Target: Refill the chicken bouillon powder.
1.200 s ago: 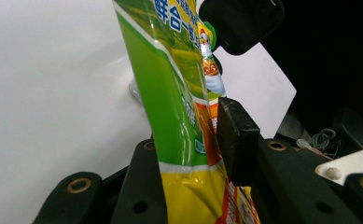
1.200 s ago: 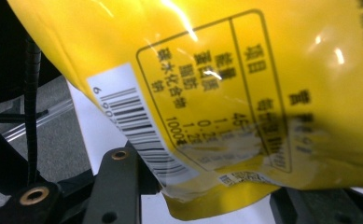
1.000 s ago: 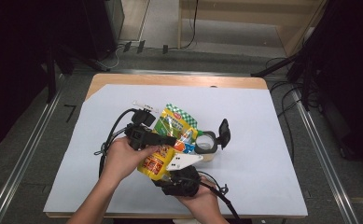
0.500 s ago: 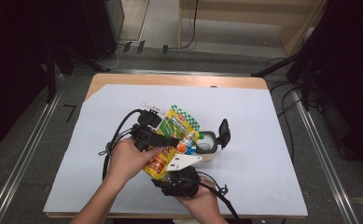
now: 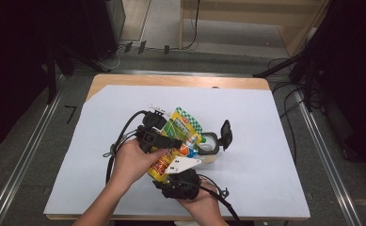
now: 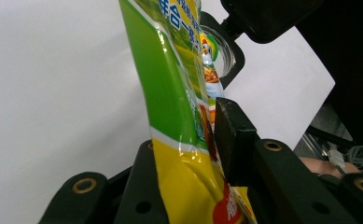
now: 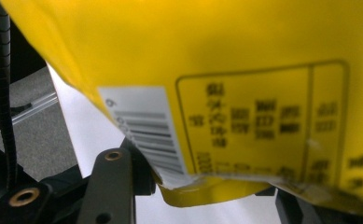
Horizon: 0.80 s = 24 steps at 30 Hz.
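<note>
The green-and-yellow pouch [image 5: 178,141] is held tilted just above the white sheet [image 5: 265,141] that covers the tabletop [image 5: 124,81], near its front middle. The left hand-held gripper [image 5: 173,141] clamps the pouch at mid-height, jaws pressed on both faces. The right hand-held gripper [image 5: 180,176] pinches the pouch's yellow bottom edge from below. Just beyond the pouch stands a clear container [image 5: 209,143] with its black lid [image 5: 226,133] swung open.
</note>
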Available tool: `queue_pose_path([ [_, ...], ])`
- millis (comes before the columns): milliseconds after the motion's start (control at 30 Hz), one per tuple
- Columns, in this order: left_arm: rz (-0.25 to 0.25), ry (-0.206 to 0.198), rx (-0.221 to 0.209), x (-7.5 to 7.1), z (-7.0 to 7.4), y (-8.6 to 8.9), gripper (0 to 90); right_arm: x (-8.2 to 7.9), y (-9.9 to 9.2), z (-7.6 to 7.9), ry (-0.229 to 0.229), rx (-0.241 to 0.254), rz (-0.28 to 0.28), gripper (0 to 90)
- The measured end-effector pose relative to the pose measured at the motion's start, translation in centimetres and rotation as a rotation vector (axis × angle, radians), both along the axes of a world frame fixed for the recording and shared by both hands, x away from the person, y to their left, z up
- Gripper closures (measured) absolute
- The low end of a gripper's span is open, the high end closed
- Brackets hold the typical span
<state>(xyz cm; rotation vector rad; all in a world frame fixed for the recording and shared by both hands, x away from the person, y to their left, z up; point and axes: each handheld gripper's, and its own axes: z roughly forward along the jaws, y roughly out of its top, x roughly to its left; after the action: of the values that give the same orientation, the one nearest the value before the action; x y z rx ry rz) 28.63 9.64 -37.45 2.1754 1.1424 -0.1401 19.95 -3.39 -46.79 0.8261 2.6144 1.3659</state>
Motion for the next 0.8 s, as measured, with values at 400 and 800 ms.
queue_pose_path([
  [400, -0.054, 0.001, -0.026, 0.2, 0.0, -0.1, 70.7, 0.3, -0.5, 0.1, 0.055, 0.076, 0.009, 61.9],
  [800, -0.080, 0.014, 0.006, 0.0, 0.0, -0.2, 61.6, 0.9, -1.3, 0.2, 0.100, 0.132, -0.005, 62.8],
])
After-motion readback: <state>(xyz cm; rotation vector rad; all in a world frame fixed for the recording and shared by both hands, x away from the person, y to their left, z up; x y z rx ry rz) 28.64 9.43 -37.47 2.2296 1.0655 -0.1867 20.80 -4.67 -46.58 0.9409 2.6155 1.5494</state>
